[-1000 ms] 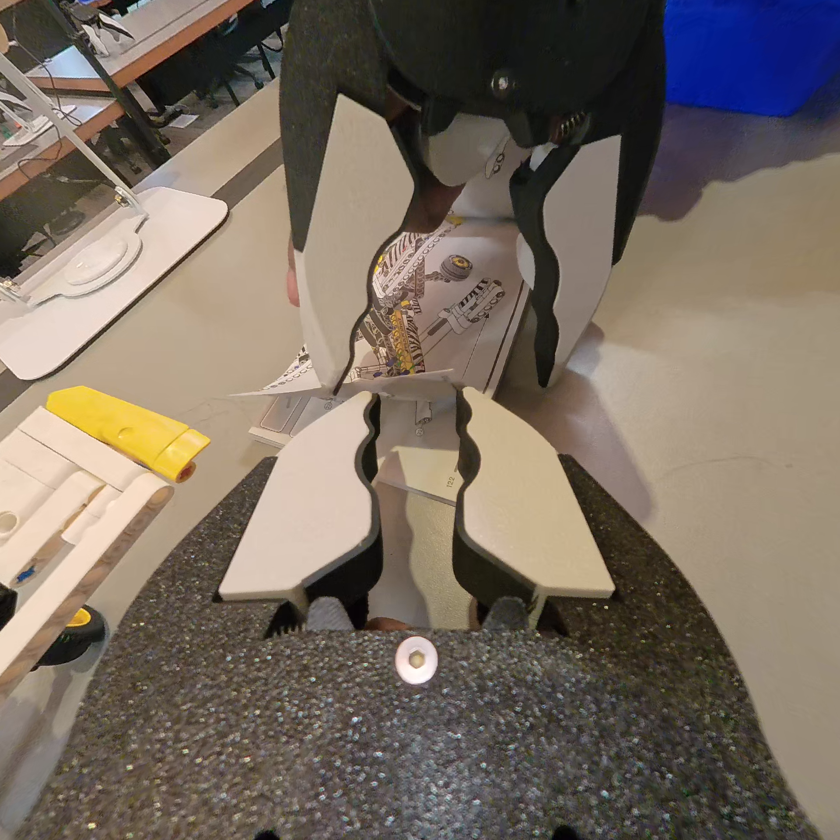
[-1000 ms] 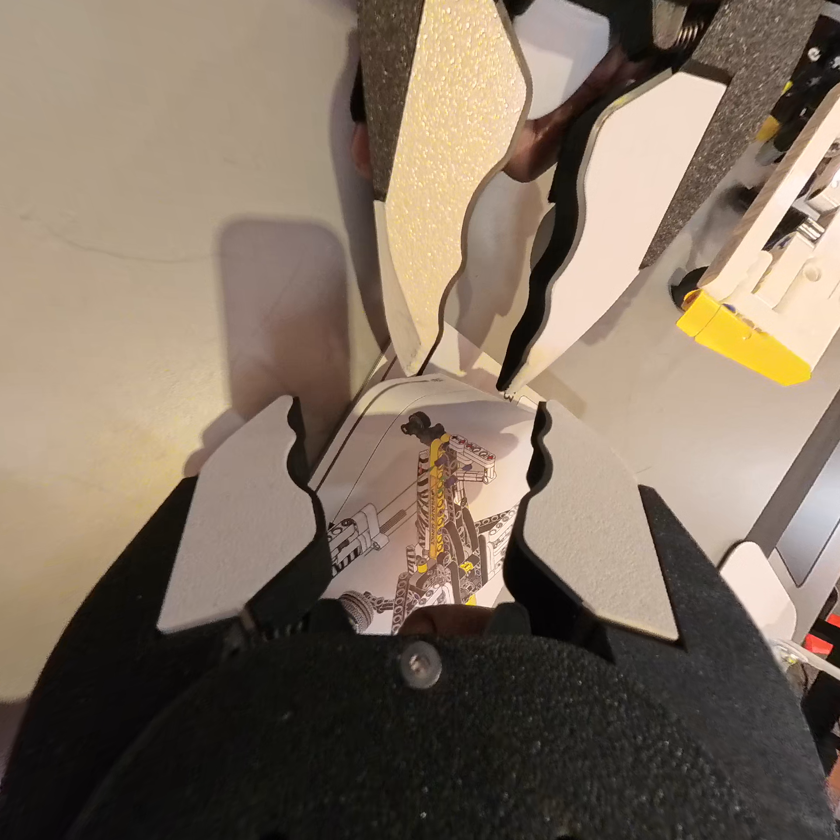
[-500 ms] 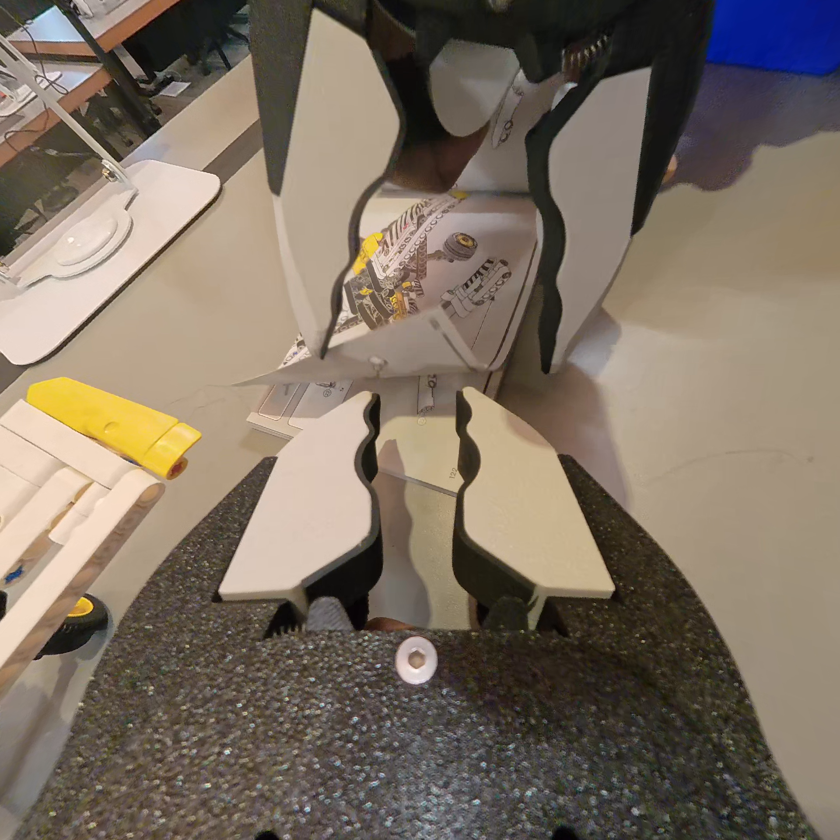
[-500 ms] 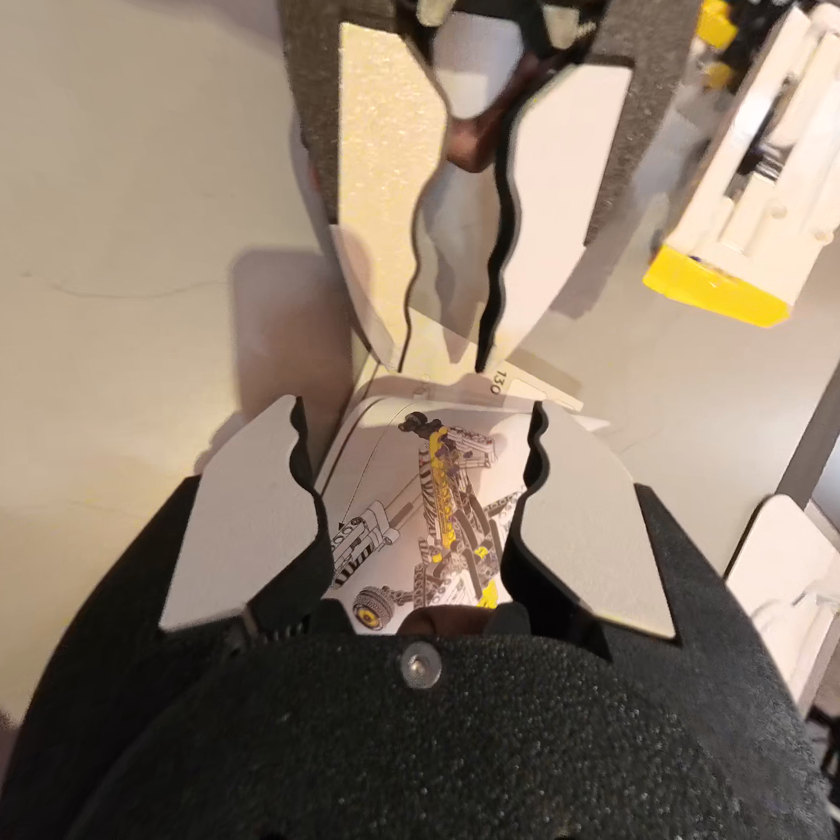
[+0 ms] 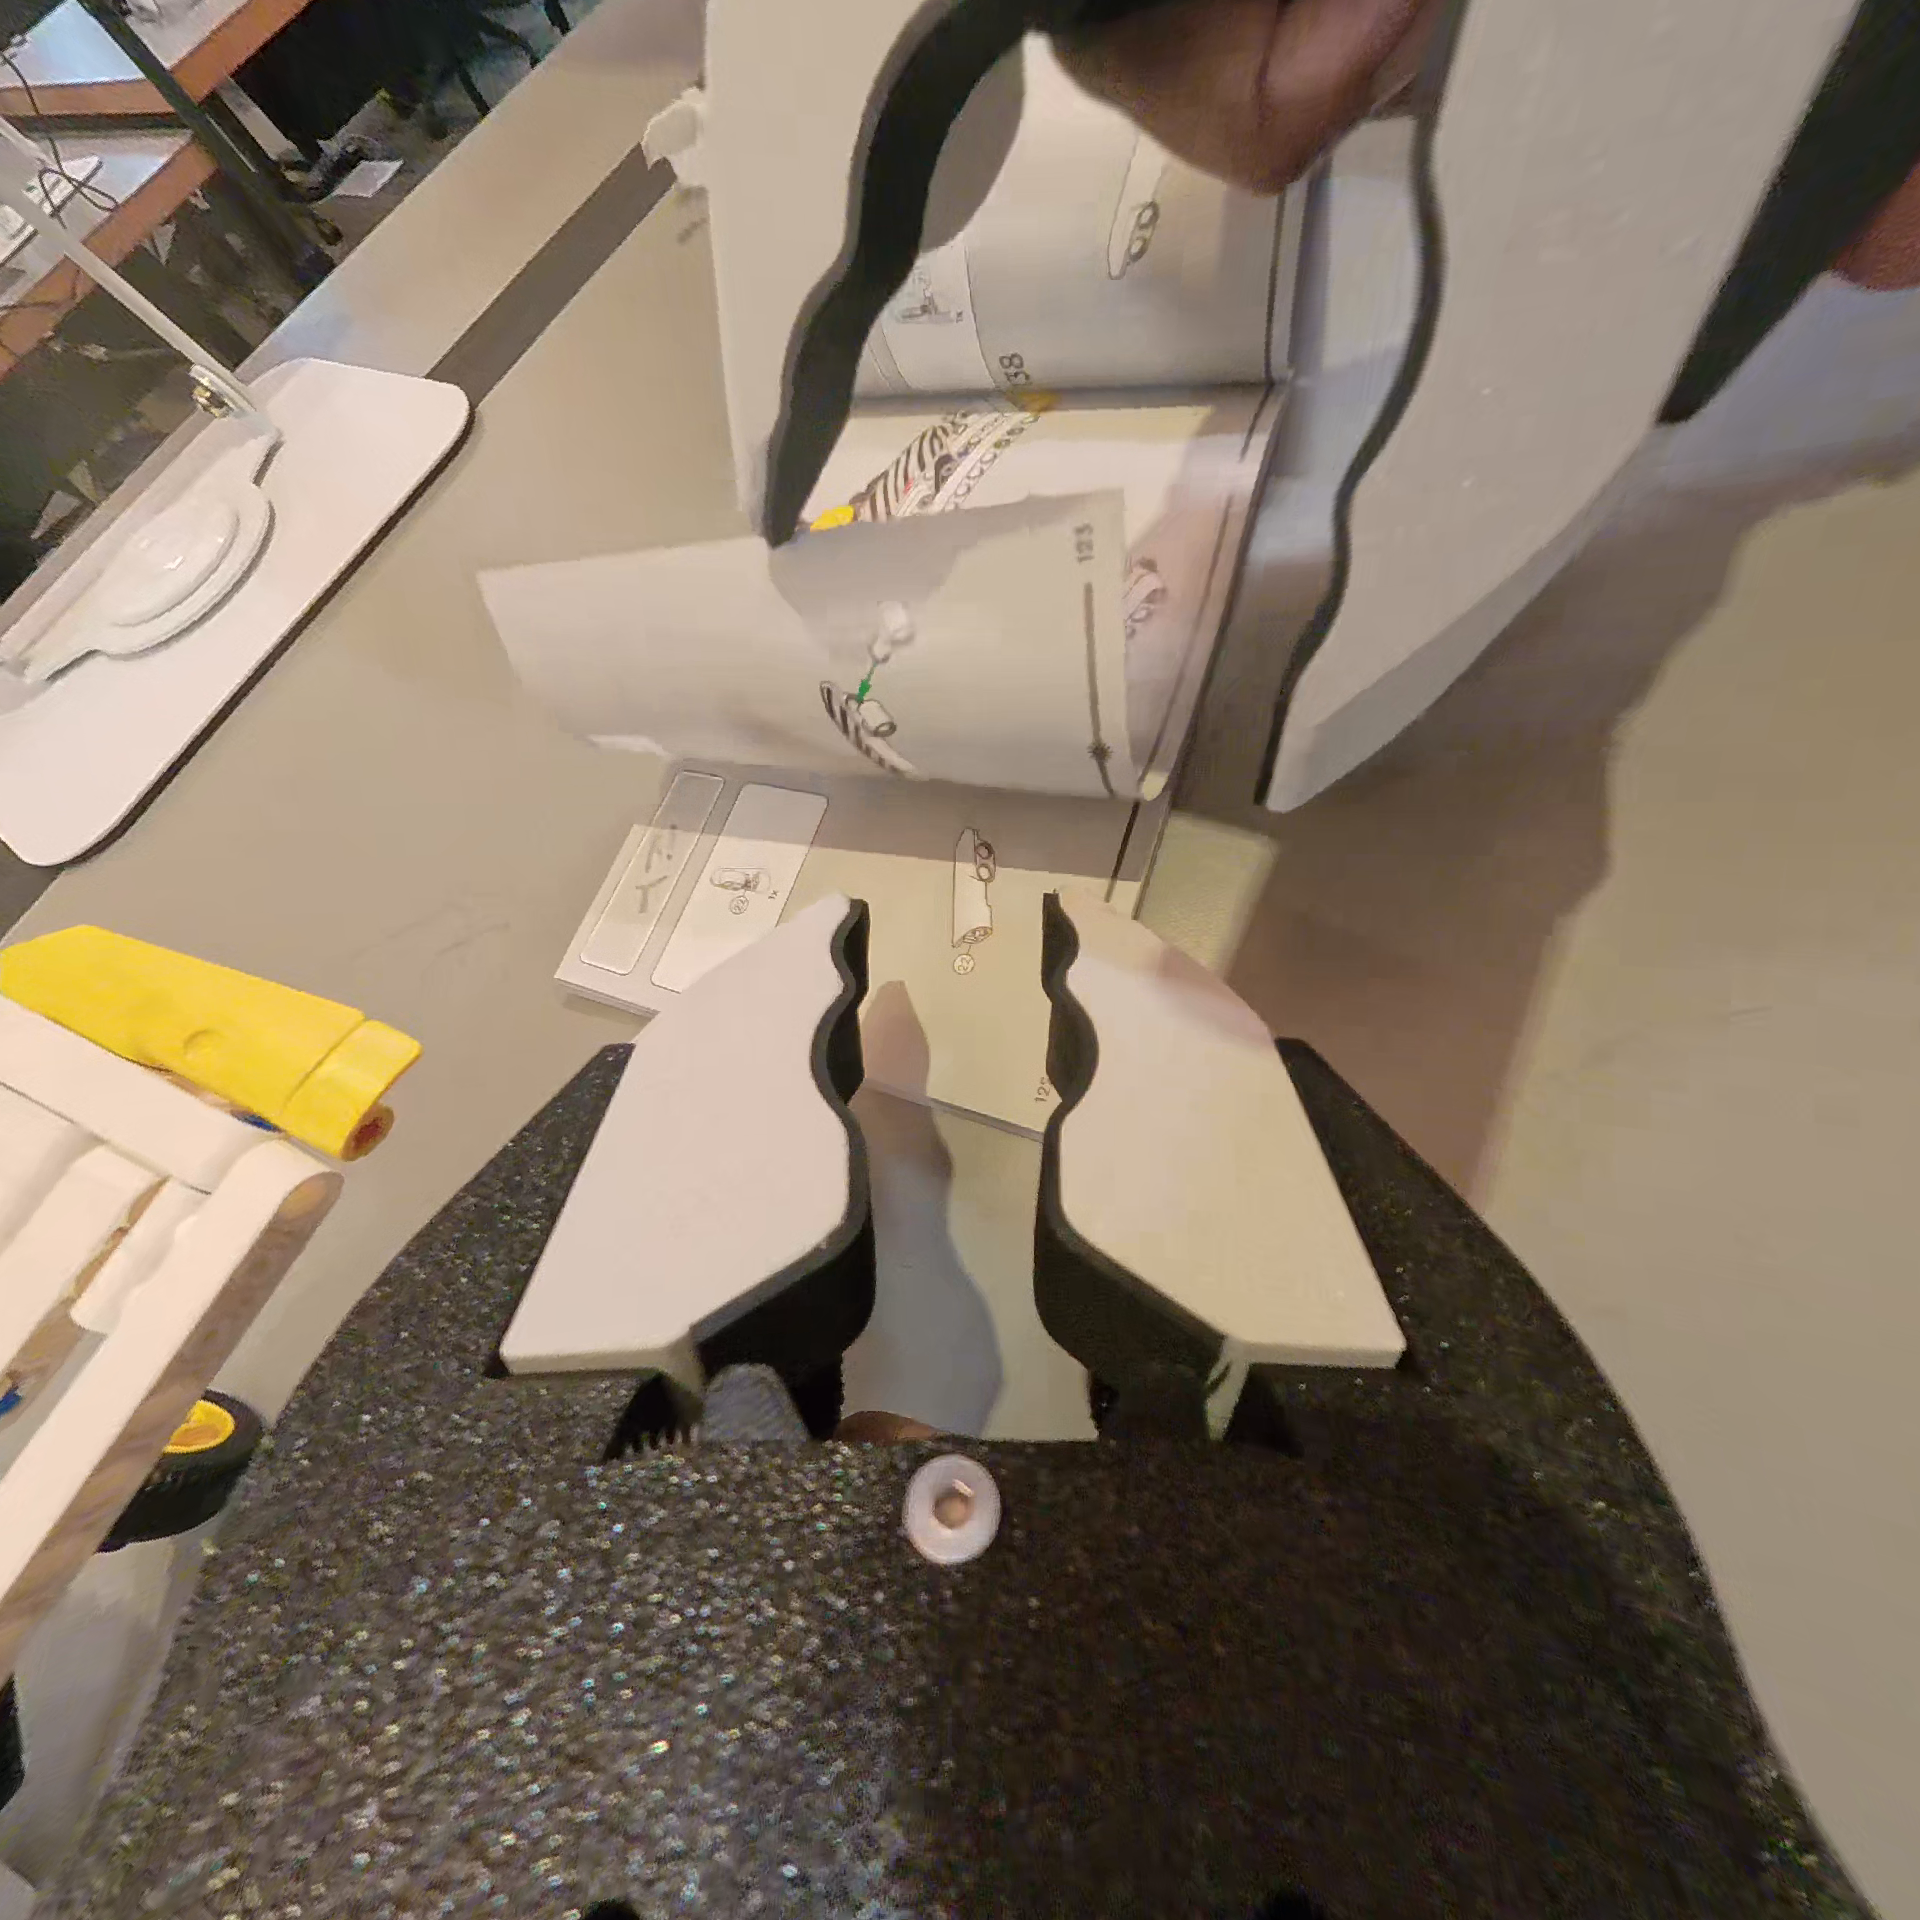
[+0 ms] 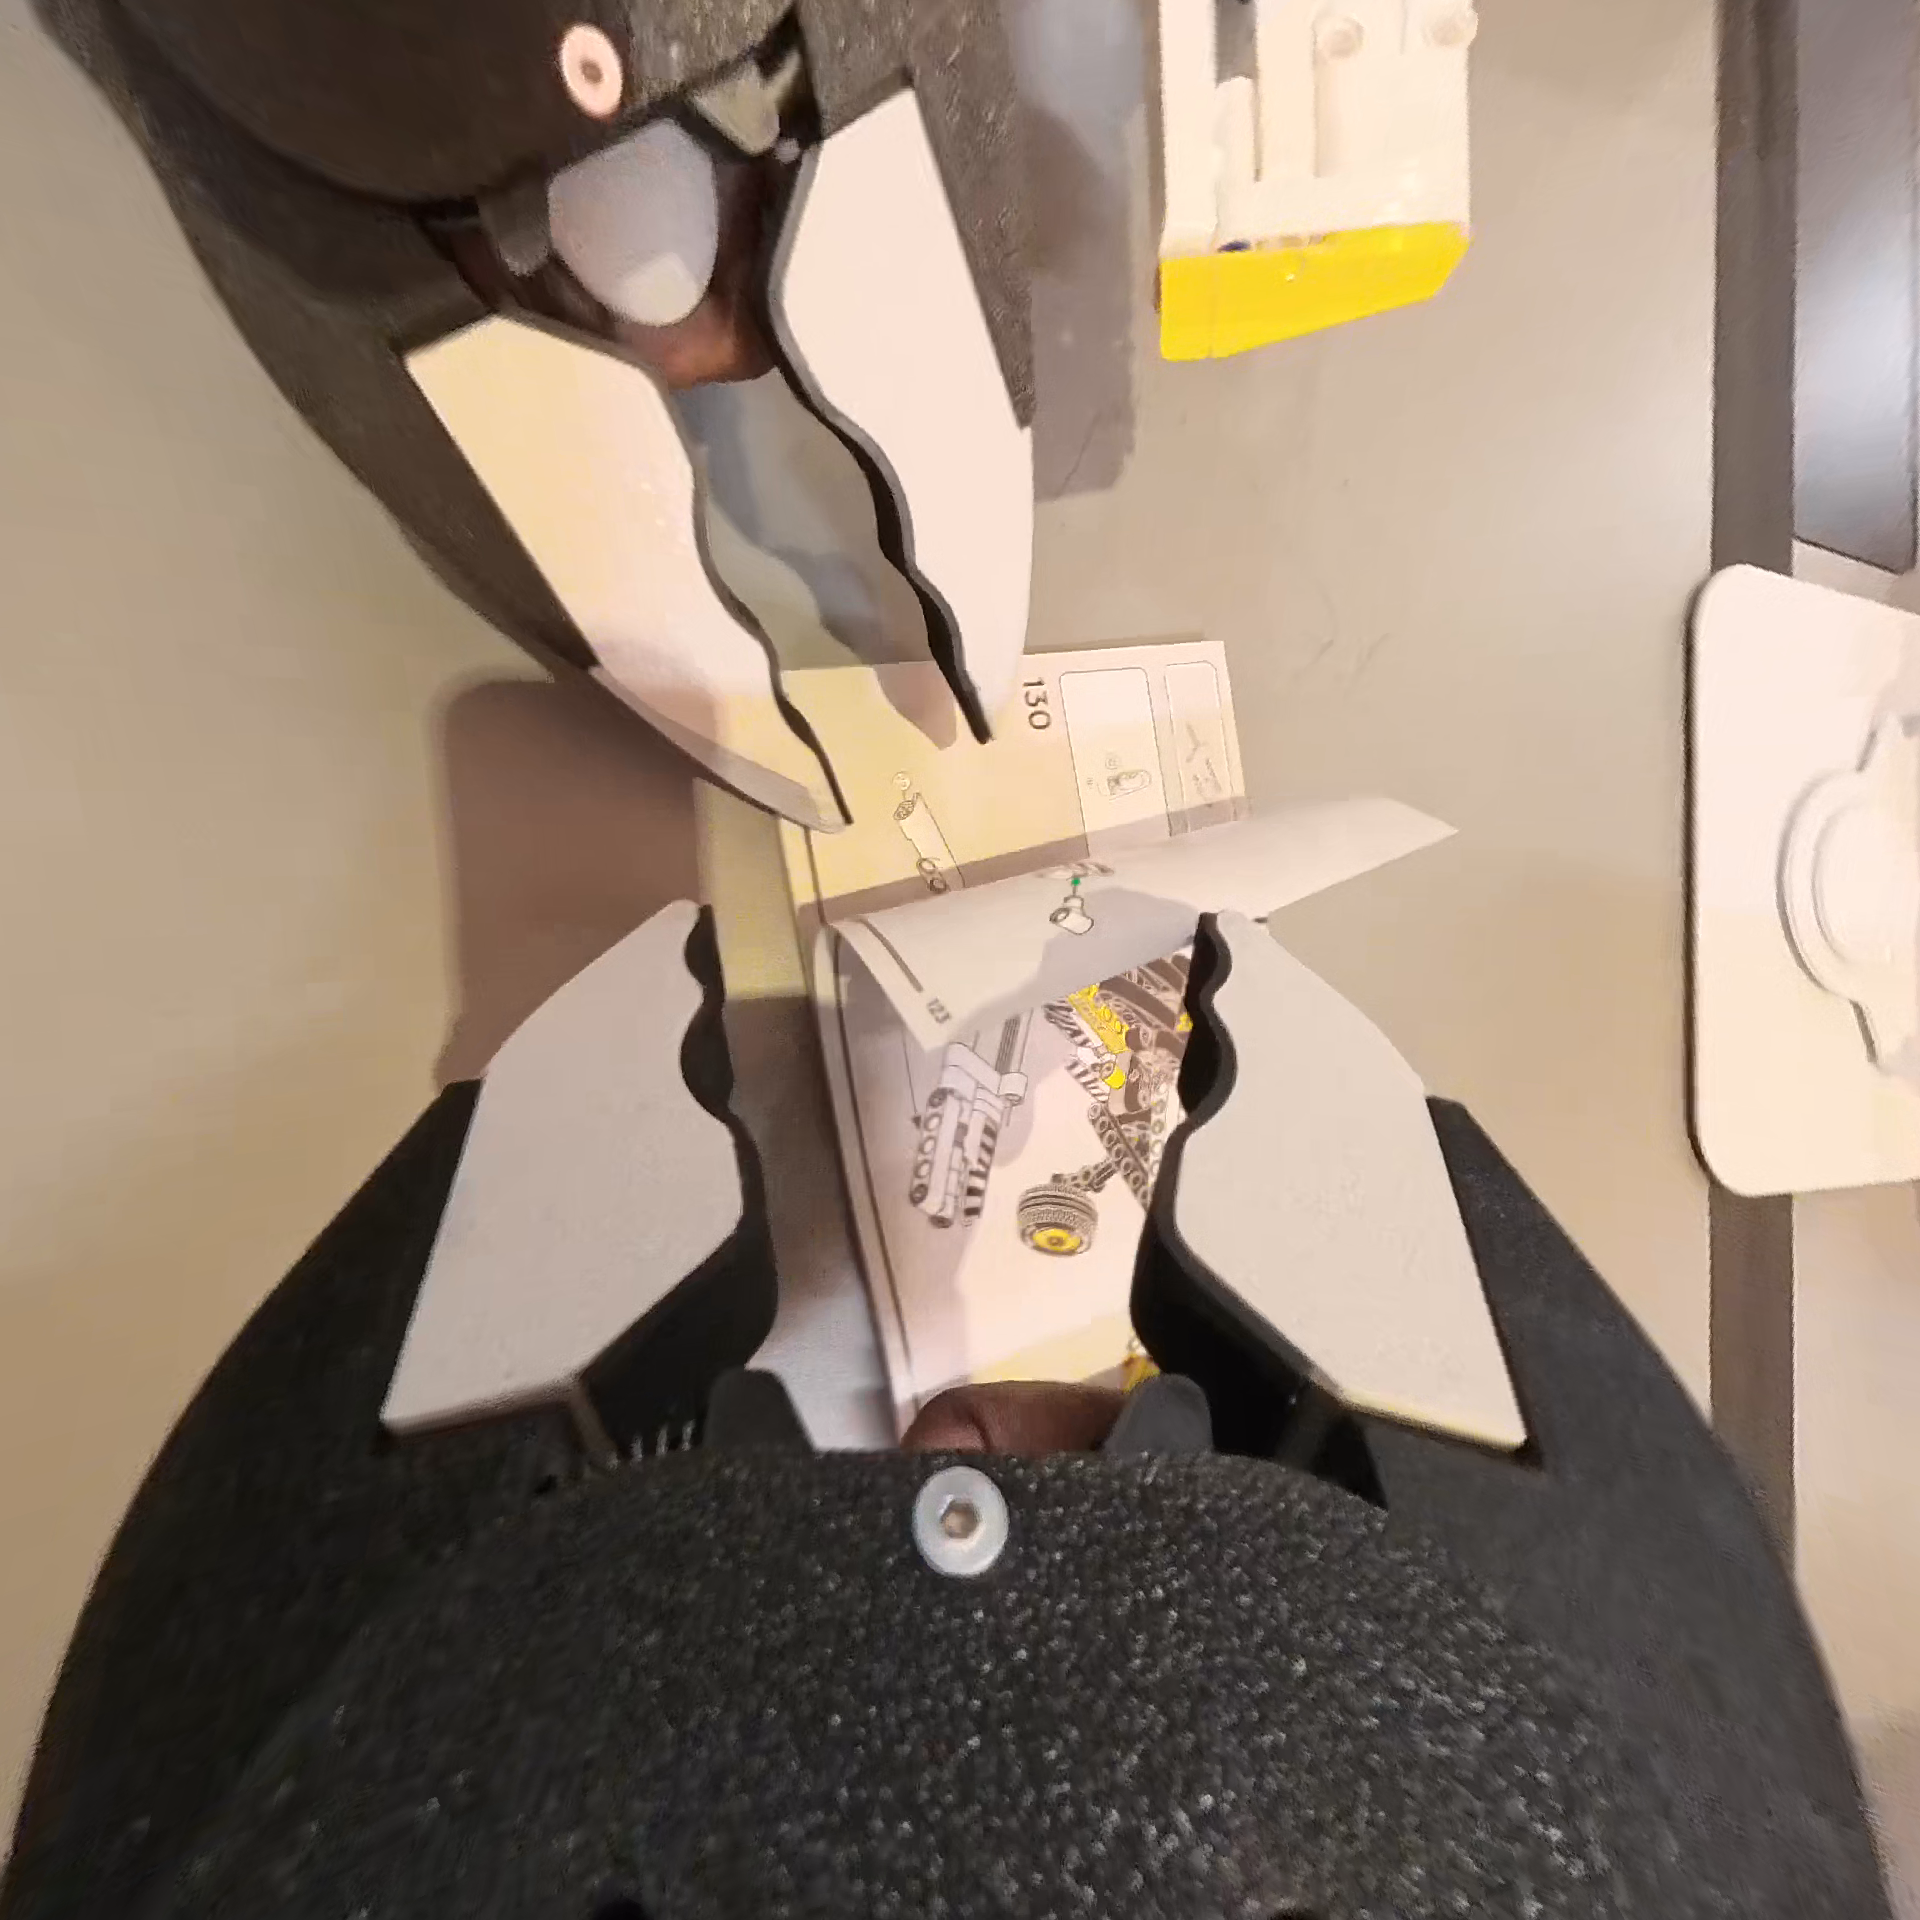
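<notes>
- Since a second before, the booklet's [image 5: 831, 935] loose page [image 5: 935, 644] had swung from standing toward the right gripper to curling over toward the flat side, and the right gripper [image 6: 945, 935] had narrowed its jaws a little while shifting closer to the spine.
- Right gripper: jaws stood wide, straddling the raised pages; one fingertip [image 6: 1205, 966] lay against the curling page's edge, the other stood clear of the paper, so nothing was pinched. That fingertip seemed to be steering the sheet over rather than carrying it.
- Left gripper [image 5: 951, 914]: jaws were narrow with a plain gap between them and no paper in it. Its tips hovered over, or perhaps rested on, the flat page near the booklet's near edge, probably to keep that side down; contact could not be told.
- Instruction booklet: it lay open on the grey desk [image 5: 1662, 1039] between the two grippers, one half flat, the other lifted.
- Beside the booklet, toward the desk's left edge, sat a white and yellow brick-built model [image 5: 197, 1018].
- Farther along that edge stood a white base plate [image 5: 208, 582].
</notes>
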Available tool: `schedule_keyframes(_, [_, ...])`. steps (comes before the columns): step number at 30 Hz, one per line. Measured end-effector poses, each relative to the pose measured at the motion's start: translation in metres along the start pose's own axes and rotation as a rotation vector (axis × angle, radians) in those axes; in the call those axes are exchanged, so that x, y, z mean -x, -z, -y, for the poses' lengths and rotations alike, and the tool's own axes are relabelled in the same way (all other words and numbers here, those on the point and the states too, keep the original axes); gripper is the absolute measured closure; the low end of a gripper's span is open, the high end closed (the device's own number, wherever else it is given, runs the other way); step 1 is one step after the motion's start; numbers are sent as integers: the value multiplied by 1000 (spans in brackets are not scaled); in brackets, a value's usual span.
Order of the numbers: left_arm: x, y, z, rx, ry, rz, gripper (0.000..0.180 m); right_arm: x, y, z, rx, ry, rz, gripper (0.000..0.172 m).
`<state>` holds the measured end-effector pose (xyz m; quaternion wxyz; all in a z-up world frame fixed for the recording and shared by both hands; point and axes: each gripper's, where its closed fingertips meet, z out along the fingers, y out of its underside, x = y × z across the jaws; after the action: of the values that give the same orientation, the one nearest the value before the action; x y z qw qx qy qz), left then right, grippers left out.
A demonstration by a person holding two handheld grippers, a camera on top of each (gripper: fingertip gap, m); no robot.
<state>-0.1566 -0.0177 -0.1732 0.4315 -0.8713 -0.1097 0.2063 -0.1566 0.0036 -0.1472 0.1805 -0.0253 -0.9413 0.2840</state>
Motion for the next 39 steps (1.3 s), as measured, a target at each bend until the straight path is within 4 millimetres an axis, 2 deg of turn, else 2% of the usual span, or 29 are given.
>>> schedule_keyframes(4, [3,1,-1,-8,-23,11,148,-2,9,20,-81,-127,-135,86])
schedule_keyframes(7, [5,0,-1,-11,-53,25,148,0,12,42,-246,-216,-209,87])
schedule_keyframes(9, [7,-2,-2,-6,-79,38,148,2,11,47,-354,-289,-212,89])
schedule_keyframes(17, [8,0,0,-42,-139,73,148,-6,-3,12,-407,-393,-147,104])
schedule_keyframes(25, [6,-2,-2,-26,-194,103,148,2,-10,8,-423,-385,-71,107])
schedule_keyframes(39, [3,0,0,-45,-235,110,149,-3,-16,3,-373,-422,-89,116])
